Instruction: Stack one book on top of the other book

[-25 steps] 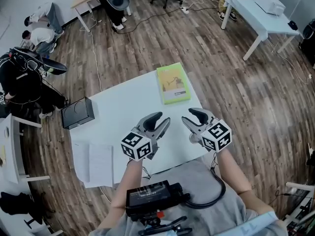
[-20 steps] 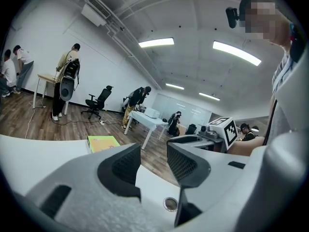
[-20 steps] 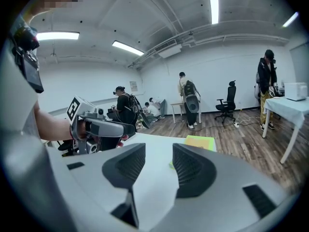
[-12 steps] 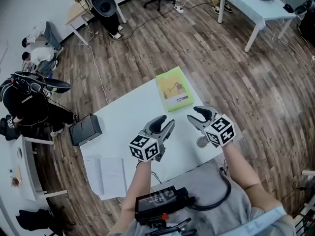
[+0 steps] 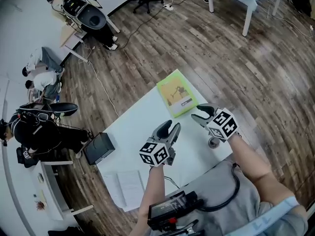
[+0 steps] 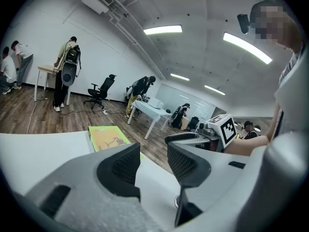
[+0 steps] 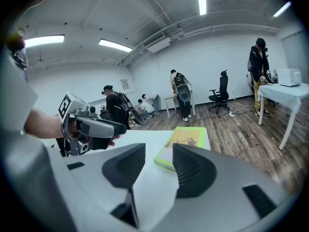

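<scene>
Green book (image 5: 177, 93) lay on the table (image 5: 140, 119); left tool (image 5: 171, 127) and right tool (image 5: 201, 113) hovered near it, jaws partly spread, both empty, touching nothing.

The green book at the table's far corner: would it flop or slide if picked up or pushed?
The green book lies flat with straight edges, so probably fairly stiff. Its side shows some thickness, so likely heavy for an edge pinch. On the smooth white table a push would probably slide it, not tip it.
</scene>
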Available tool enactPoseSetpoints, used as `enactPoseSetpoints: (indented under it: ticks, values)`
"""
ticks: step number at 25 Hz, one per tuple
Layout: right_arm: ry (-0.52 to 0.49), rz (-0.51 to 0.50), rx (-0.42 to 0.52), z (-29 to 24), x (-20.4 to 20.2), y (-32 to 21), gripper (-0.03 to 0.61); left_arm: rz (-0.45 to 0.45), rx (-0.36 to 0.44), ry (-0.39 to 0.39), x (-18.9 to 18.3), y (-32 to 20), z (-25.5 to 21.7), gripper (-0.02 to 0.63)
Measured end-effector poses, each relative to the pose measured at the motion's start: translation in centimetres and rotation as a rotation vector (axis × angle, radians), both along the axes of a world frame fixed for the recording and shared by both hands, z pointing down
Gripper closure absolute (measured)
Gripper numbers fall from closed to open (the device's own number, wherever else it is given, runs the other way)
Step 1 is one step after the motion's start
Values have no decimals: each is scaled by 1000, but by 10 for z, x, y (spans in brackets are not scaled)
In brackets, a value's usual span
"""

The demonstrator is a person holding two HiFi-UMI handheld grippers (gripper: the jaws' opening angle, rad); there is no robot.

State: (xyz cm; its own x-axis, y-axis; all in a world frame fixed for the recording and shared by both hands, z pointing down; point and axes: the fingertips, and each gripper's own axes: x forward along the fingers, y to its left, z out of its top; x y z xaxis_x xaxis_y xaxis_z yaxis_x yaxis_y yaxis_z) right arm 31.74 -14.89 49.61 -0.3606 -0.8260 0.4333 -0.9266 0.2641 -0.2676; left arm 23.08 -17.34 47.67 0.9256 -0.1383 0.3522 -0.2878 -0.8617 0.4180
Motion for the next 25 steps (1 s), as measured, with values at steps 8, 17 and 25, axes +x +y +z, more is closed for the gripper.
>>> enactPoseSetpoints:
  ticks: [8,17,25]
  values:
    - [-27,34,-25,14,17,-16,426,-7,-32,-41,8,-18,18,445]
    - [-40,56,-65,35,31,-35,426,-35,-59,-76,17,-38,39,436]
    - [-43,56,-106,55,40,-50,426,-84,-80,-102,23,-58,55,430]
